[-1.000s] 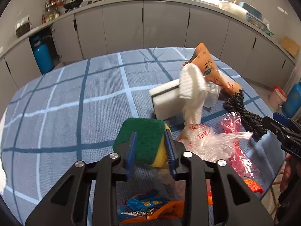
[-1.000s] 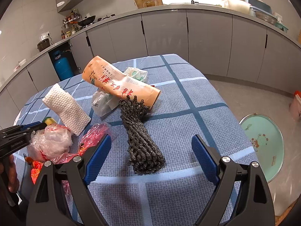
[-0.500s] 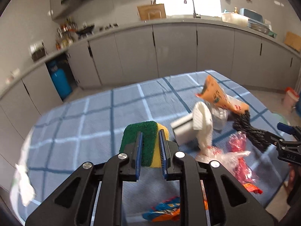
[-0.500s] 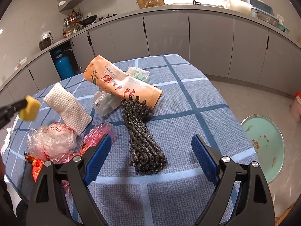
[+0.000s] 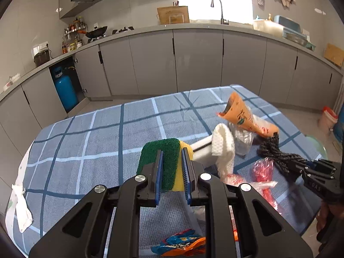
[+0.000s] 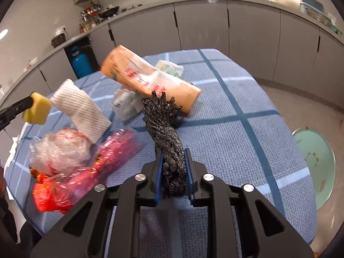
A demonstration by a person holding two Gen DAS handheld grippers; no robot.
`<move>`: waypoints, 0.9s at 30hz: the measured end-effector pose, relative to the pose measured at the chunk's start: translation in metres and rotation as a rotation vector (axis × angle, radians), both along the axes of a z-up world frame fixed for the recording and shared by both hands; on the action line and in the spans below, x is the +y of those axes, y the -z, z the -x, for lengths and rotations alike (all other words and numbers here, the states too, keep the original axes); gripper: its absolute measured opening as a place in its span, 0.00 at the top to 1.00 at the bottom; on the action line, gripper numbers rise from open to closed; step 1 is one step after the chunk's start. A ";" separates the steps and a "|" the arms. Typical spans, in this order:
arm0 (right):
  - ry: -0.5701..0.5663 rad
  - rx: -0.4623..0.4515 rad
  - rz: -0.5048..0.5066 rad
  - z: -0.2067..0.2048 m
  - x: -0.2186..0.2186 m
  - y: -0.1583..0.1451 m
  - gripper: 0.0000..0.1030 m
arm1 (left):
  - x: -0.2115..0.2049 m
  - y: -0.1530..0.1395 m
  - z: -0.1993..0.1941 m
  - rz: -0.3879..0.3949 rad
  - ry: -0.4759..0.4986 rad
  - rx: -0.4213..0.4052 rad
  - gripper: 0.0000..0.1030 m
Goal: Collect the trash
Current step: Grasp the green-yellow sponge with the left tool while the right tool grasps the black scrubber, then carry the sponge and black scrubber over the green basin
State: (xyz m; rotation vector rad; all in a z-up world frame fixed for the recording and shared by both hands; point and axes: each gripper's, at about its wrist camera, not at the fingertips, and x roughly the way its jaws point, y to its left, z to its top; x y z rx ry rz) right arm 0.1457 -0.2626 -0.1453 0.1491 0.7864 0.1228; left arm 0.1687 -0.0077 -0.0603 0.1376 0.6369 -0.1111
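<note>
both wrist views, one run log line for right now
left gripper: shut on sponge, off the table | right gripper: shut on black rope bundle | orange bag, white cloth: on table

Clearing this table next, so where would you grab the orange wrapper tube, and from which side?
Take the orange wrapper tube at its raised open end, coming from the cabinet side. That end stands clear of the tablecloth, while the low end is crowded by the black rope bundle, so there's probably less to snag.
</note>
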 end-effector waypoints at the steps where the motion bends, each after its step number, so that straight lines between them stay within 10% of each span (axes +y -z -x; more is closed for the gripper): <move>1: 0.003 -0.014 0.001 0.003 -0.001 -0.004 0.83 | -0.002 -0.002 0.000 0.002 0.002 -0.008 0.83; 27: 0.280 -0.134 0.043 0.049 -0.113 -0.047 0.84 | -0.172 -0.038 -0.012 0.024 0.306 -0.092 0.83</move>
